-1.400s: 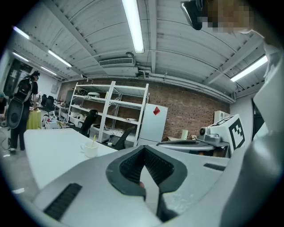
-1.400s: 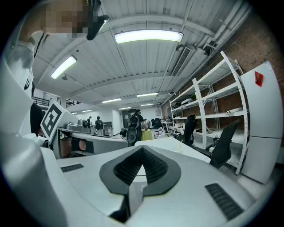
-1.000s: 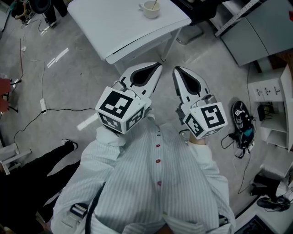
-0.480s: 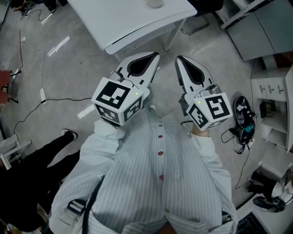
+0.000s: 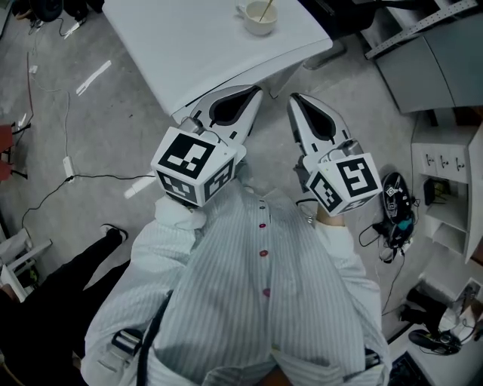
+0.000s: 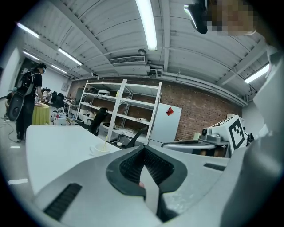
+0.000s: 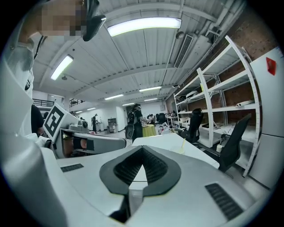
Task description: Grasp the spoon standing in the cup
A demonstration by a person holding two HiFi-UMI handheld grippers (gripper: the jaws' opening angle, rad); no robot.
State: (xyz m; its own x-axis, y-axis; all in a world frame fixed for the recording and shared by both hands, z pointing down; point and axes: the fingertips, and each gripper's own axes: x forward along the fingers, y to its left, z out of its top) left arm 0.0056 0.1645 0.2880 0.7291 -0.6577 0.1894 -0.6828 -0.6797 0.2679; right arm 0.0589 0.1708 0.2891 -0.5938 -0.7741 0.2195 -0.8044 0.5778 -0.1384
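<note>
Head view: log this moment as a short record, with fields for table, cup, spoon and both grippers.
table: white, rounded corner
cup: white, on the table's far side
spoon: stands in the cup, leaning, untouched
left gripper: shut, empty, well short of the cup
right gripper: shut, empty, beside the left gripper

A grey concrete floor (image 5: pixel 106 128) spreads under a white worktop (image 5: pixel 189 53). Black cables (image 5: pixel 98 179) trail over the floor at the left, and a white shelf unit (image 5: pixel 445 162) stands at the right edge. Long fluorescent tube lights (image 6: pixel 146 24) run along a white panelled ceiling (image 6: pixel 102 40). A tall white open shelving rack (image 6: pixel 126 104) lines a red brick wall (image 6: pixel 202 111), with black office chairs (image 7: pixel 235 139) beside it.
</note>
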